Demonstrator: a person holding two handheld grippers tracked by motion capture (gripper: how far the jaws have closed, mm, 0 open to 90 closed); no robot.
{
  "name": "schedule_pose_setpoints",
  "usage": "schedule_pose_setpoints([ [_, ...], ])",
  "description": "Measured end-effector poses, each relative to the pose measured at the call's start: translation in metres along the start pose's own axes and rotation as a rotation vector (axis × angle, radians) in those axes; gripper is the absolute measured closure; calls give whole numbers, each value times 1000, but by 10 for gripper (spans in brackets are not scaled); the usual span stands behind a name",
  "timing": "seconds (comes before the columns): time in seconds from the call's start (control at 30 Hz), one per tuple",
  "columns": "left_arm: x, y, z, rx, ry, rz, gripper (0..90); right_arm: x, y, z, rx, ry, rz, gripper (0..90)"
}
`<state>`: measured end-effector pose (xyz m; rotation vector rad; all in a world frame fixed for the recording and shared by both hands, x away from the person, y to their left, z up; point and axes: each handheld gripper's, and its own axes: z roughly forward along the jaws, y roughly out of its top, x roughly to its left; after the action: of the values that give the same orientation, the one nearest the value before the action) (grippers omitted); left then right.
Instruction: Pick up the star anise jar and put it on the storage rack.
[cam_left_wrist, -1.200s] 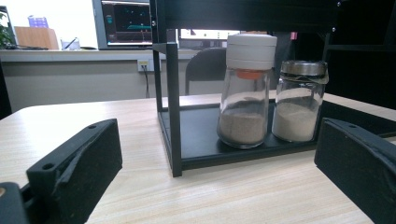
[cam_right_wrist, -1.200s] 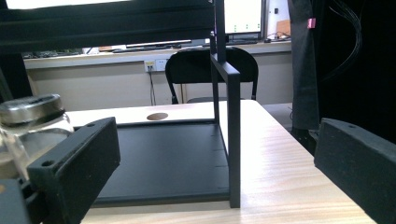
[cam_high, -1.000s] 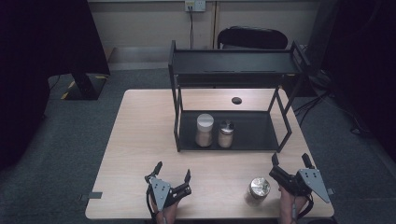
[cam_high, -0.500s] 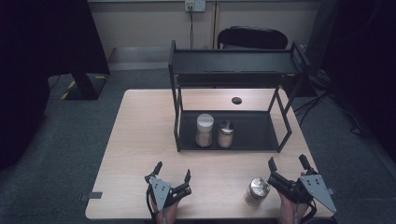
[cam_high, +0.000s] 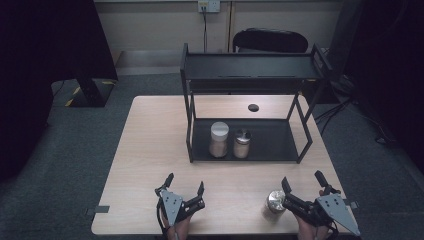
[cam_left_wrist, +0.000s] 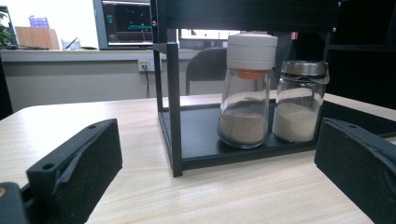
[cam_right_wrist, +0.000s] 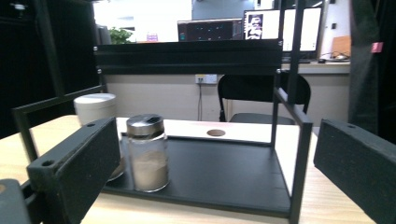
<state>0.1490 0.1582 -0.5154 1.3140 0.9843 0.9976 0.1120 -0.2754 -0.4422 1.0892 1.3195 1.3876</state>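
High view: the left gripper and right gripper rest at the near edge of the counter, both with jaws spread and holding nothing.
Metal-lidded jar: stands on the counter just beside the right gripper's left jaw; contact cannot be told.
Black rack: holds a white-capped jar and a steel-capped shaker side by side on its lower shelf.
Left gripper view: jaws wide apart, framing the white-capped jar and the shaker, both part-filled with pale powder.
Right gripper view: jaws released, facing the shaker on the rack's lower shelf.
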Motion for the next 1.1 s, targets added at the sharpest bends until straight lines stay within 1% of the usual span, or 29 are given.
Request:
schedule_pose_setpoints([
  [0.2,0,0,0,0,0,0,3,3,-1,-5,-3,19,5,3],
  [0.37,0,0,0,0,0,0,3,5,-3,-9,-13,43,10,30],
  [0.43,0,0,0,0,0,0,3,6,-5,-12,-18,41,9,37],
  [0.53,0,0,0,0,0,0,3,6,-6,-15,-11,43,3,40],
  [0.67,0,0,0,0,0,0,3,6,-8,-20,-11,46,11,48],
  [0.9,0,0,0,0,0,0,3,7,-12,-23,0,69,9,70],
  [0.97,0,0,0,0,0,0,3,8,-13,-23,4,82,9,77],
  [1.1,0,0,0,0,0,0,3,11,-15,-24,8,93,-8,87],
])
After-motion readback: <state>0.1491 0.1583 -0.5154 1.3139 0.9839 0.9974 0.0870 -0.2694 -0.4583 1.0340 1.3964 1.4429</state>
